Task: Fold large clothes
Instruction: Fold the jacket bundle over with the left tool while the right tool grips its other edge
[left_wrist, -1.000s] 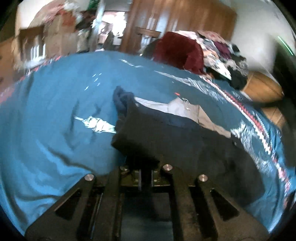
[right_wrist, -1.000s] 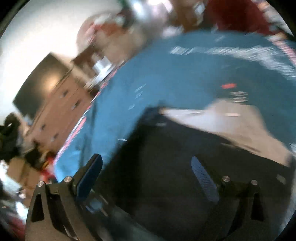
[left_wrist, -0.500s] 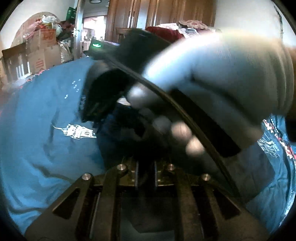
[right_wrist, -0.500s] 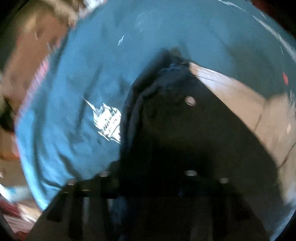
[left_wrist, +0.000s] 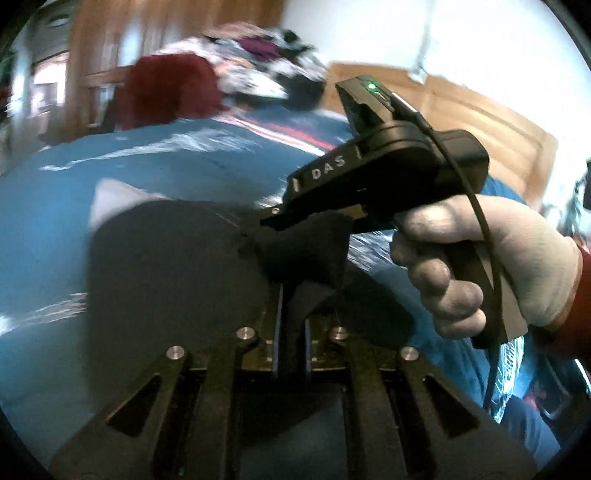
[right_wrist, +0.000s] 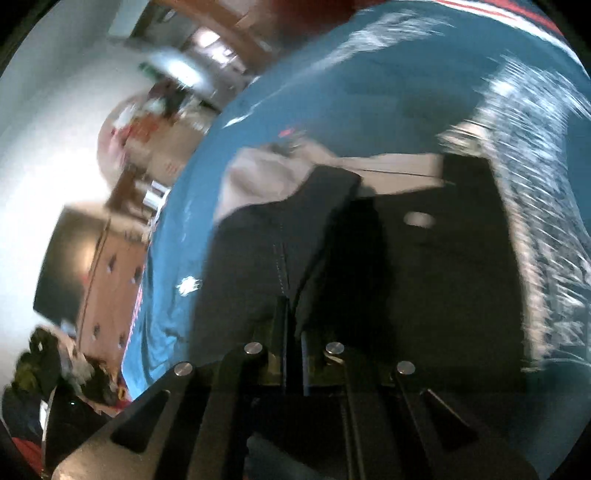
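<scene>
Gripping both ends of the dark navy fabric garment: left claw is clamping a bunched fold of it between its narrow blue-edged pads, right claw is pinching another corner just ahead, both closed on cloth. Gloved right hand in a pale knit glove is squeezing the black handle of the right unit, green LED lit on top, black cable running down past the wrist. Right wrist view is showing the same: right claw is closed tight on a stitched seam of the garment. Garment is lying on the teal patterned bedspread, pale grey lining showing at its far edge. Heap of mixed clothes is sitting at the far side of the bed. Both views are motion-blurred.
</scene>
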